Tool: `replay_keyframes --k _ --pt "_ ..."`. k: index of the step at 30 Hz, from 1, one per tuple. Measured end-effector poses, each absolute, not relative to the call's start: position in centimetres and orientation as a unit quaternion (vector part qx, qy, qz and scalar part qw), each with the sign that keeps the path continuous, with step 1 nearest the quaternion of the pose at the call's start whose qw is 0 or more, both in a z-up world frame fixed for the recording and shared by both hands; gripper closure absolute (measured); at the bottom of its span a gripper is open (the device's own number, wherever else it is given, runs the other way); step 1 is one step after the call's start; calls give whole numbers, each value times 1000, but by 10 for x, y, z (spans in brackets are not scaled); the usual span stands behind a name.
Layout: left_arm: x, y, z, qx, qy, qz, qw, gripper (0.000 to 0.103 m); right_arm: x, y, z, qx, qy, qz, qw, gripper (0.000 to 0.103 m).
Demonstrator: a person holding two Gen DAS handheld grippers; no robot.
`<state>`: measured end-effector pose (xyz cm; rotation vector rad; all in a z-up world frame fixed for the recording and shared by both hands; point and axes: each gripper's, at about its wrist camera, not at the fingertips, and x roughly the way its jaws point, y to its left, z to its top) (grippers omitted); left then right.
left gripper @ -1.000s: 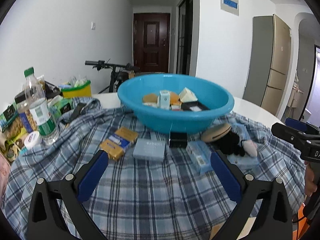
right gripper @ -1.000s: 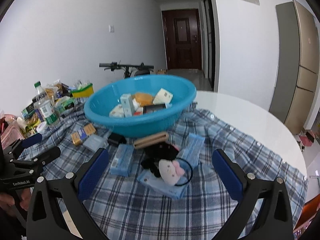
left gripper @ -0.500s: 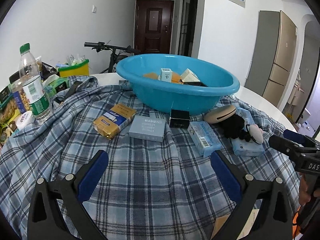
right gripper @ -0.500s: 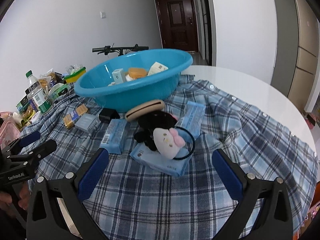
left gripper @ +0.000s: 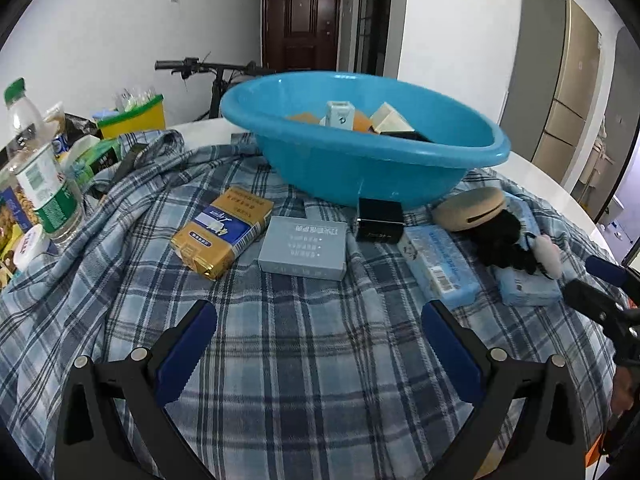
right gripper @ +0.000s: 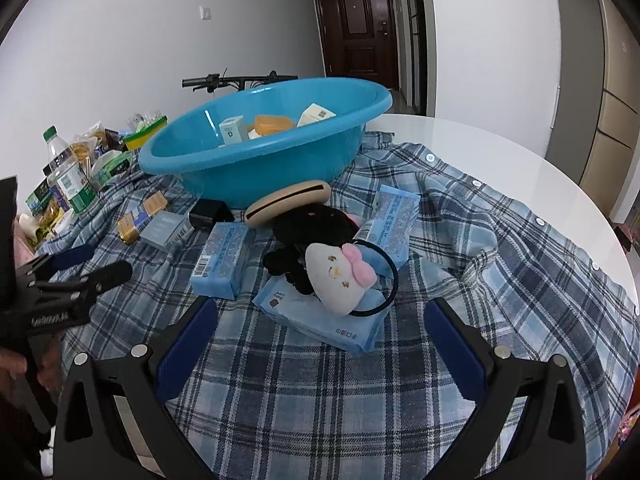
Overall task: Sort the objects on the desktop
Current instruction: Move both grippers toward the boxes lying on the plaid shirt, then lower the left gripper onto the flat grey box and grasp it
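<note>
A blue basin (left gripper: 360,168) holding several small boxes stands on a plaid cloth (left gripper: 300,360). In front of it lie a gold packet (left gripper: 222,230), a grey box (left gripper: 304,246), a small black box (left gripper: 379,220), a light-blue box (left gripper: 438,266), a tan oval case (left gripper: 468,208) and a black plush with a white cat-face hair tie (right gripper: 340,276) on blue tissue packs (right gripper: 320,320). My left gripper (left gripper: 318,344) is open and empty, just short of the grey box. My right gripper (right gripper: 320,336) is open and empty, just before the plush.
A water bottle (left gripper: 38,176), snack packs and a yellow tub (left gripper: 132,114) crowd the table's left side. The white round table (right gripper: 500,148) shows bare at the right. The other gripper shows at the edge of each view. A bicycle stands behind the table.
Both grippers have moved forward and lower toward the objects on the cloth. Both stay open and empty.
</note>
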<state>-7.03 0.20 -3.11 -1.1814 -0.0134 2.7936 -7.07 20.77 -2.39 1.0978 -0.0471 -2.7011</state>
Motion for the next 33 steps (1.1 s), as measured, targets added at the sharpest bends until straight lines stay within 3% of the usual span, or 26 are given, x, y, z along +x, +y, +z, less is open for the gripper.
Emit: replay_keyframes --k 18,20,26,33 --pt "-132 -21 -61 -451 -53 887 83 0 -92 205 -40 401 -21 -909 113 0" --pt "-135 -21 -63 -456 -49 885 85 9 -94 206 -41 402 -23 -909 112 0" --pt "-140 -20 -65 -457 -36 884 89 22 -98 209 -43 405 -32 -907 112 0" --pt "-149 -17 -66 -461 -15 883 92 23 -100 215 -44 410 -45 -904 112 0"
